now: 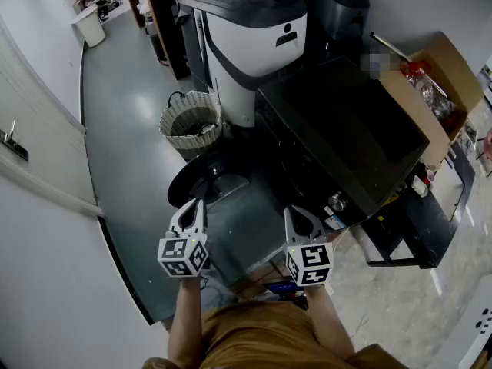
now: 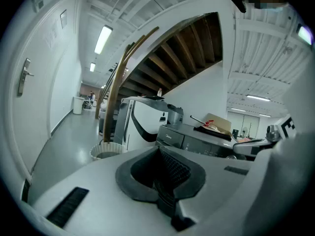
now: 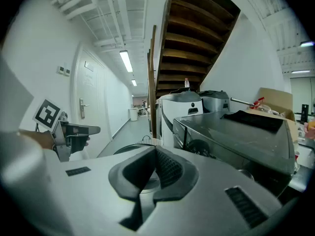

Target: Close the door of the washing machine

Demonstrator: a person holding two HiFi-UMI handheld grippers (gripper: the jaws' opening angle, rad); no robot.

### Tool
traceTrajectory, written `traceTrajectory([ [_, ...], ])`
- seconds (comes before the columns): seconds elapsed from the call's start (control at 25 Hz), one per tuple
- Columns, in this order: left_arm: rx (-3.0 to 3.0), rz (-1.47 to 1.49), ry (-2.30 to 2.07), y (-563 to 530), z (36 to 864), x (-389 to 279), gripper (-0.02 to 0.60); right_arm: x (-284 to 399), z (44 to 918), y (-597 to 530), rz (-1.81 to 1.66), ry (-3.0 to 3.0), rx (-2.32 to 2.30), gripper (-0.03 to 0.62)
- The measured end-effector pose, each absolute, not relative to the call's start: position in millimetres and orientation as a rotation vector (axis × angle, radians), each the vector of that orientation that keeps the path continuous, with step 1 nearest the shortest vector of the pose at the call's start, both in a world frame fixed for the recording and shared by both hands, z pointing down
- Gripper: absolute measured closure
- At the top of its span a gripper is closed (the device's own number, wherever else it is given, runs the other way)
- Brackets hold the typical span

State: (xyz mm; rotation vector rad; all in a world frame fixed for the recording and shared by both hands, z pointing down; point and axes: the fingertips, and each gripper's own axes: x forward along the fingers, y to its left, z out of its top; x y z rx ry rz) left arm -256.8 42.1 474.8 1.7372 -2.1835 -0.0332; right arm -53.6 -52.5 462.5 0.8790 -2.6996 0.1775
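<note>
In the head view the dark washing machine [image 1: 346,129] stands right of centre. Its round door [image 1: 201,181] hangs open toward the left, low in front of me. My left gripper [image 1: 194,203] is shut and empty, its tips just short of the door's near edge. My right gripper [image 1: 293,210] is also shut with nothing in it, in front of the machine's front face. The left gripper view looks past its closed jaws [image 2: 159,149] at the machine [image 2: 197,141]. In the right gripper view the closed jaws [image 3: 155,148] point at the door rim [image 3: 129,148] and the machine [image 3: 231,132].
A woven basket [image 1: 191,121] sits on the floor behind the open door. A tall white appliance [image 1: 254,44] stands beside the machine. An open cardboard box [image 1: 434,91] is at the right. A white wall with a door handle [image 1: 11,141] runs along the left.
</note>
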Motion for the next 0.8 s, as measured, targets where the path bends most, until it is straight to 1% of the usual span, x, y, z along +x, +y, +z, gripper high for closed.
traceTrajectory([
  [0.28,1.702,0.043,-2.179,39,500,-284,0.554,-66,476,-61,0.219,-2.681,0.926,0.582],
  [0.48,1.653,0.153,-2.126,30,541,-314,0.542,-84,494,-66,0.275,-2.650,0.910,0.582],
  [0.52,1.638,0.171,-2.109,27,551,-322,0.518,-89,498,-65,0.279,-2.639,0.896,0.582],
  [0.56,1.622,0.186,-2.092,25,562,-330,0.476,-93,502,-64,0.281,-2.626,0.881,0.582],
  [0.68,1.568,0.220,-2.033,14,598,-353,0.403,-104,519,-62,0.298,-2.578,0.854,0.582],
  [0.8,1.535,0.250,-1.972,1,637,-371,0.396,-113,541,-60,0.317,-2.525,0.832,0.582],
])
